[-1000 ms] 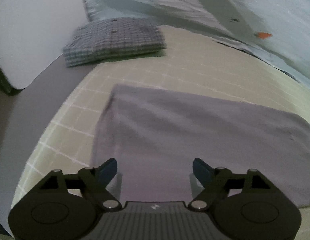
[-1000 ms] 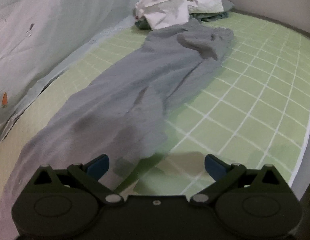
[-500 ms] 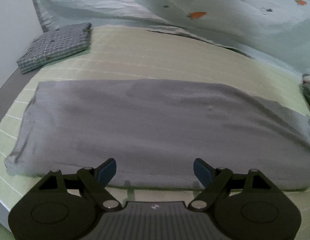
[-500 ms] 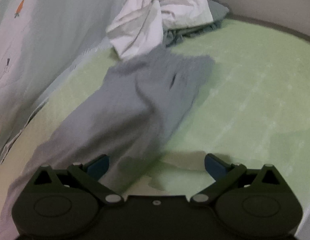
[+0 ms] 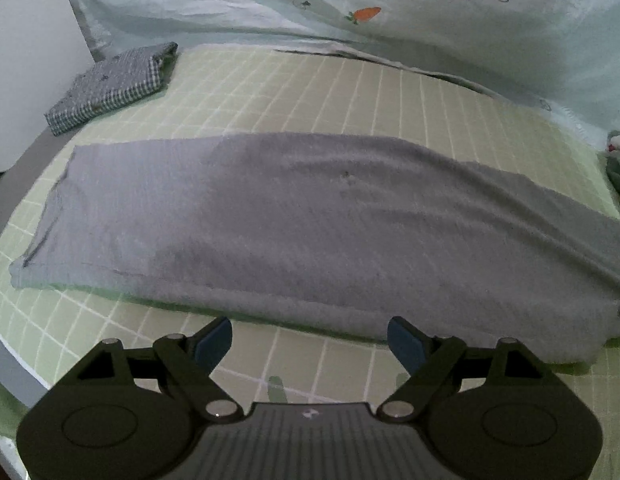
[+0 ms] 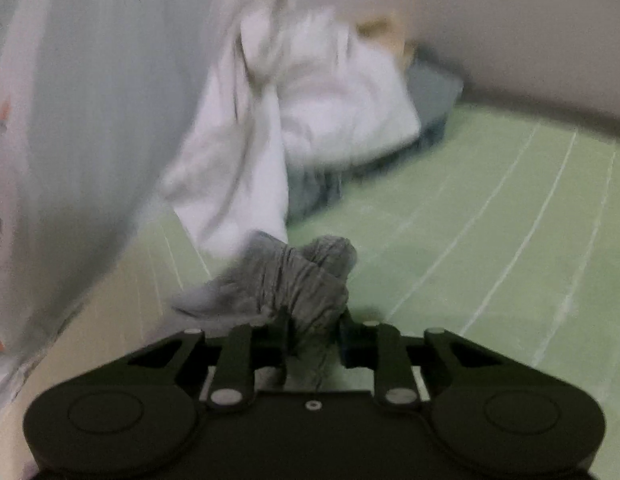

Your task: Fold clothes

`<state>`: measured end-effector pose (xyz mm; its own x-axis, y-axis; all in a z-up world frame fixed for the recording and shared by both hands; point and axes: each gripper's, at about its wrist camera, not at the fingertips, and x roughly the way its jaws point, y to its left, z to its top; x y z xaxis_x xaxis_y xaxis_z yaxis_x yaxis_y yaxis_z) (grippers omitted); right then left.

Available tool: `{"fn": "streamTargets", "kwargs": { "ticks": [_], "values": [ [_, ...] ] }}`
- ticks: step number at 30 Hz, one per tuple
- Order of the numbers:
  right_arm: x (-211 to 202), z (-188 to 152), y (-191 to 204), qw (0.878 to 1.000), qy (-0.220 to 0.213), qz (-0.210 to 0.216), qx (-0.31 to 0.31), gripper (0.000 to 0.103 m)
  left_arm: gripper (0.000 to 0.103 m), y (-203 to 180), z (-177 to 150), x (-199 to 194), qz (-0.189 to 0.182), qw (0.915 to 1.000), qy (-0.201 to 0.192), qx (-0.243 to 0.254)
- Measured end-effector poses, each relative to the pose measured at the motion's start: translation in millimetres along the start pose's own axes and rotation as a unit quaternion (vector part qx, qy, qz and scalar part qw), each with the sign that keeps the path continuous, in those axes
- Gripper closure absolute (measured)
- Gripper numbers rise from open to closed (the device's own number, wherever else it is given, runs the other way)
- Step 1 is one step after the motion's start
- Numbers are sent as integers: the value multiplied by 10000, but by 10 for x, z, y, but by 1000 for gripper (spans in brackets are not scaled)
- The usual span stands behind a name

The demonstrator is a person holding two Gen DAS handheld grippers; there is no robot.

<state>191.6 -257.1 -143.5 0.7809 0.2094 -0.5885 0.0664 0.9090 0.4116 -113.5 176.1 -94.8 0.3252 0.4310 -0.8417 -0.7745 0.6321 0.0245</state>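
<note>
A long grey garment (image 5: 310,224) lies flat across the green checked bed sheet (image 5: 318,96), stretching from left to right in the left wrist view. My left gripper (image 5: 310,338) hovers open just in front of the garment's near edge, with nothing between its fingers. In the right wrist view my right gripper (image 6: 312,336) is shut on a bunched end of the grey garment (image 6: 286,280), which puckers up between the jaws. The rest of the garment is hidden from that view.
A folded checked shirt (image 5: 110,86) rests at the far left corner of the bed. A pale carrot-print cover (image 5: 350,12) runs along the back. A pile of white and grey-blue clothes (image 6: 310,112) sits against the wall beyond my right gripper.
My right gripper moved forward along the garment to its far end and shut on it. My left gripper drew back, so the whole near edge now shows.
</note>
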Motion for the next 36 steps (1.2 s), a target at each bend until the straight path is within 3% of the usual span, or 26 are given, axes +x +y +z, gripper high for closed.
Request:
{"fn": "streamTargets", "kwargs": {
  "ticks": [2,5,6,8,10,14,18,27,33,36],
  "values": [
    [-116,41,-91,9994,-134,-227,-241,80,17,-12,1,-16,64,9999,-38,-84],
    [60,36,-253,9934,329,-838,-717,74,17,36,8,31,89,9994,58,-318],
    [91,31,-277,9911,428,-965,-815,64,17,65,14,46,102,9991,89,-396],
    [23,16,-238,9888,301,-1098,-967,25,17,136,28,49,150,9985,84,-522],
    [-62,-24,-137,9859,167,-1144,-1212,8,15,208,42,52,197,9977,79,-649],
    [-189,-166,60,9847,136,-974,-1435,0,13,462,58,94,225,9942,111,-1044],
    [-303,-430,511,9817,268,-529,-1812,0,12,833,86,142,289,9894,124,-1420],
    [-485,-1327,1653,9601,1042,393,-2565,0,12,2067,40,299,703,9714,237,-2256],
    [-611,-1808,2099,9447,1337,281,-2982,0,12,2742,68,485,727,9671,253,-2426],
    [-696,-1942,2230,9419,1358,111,-3069,0,12,2904,142,610,604,9712,307,-2284]
  ]
}}
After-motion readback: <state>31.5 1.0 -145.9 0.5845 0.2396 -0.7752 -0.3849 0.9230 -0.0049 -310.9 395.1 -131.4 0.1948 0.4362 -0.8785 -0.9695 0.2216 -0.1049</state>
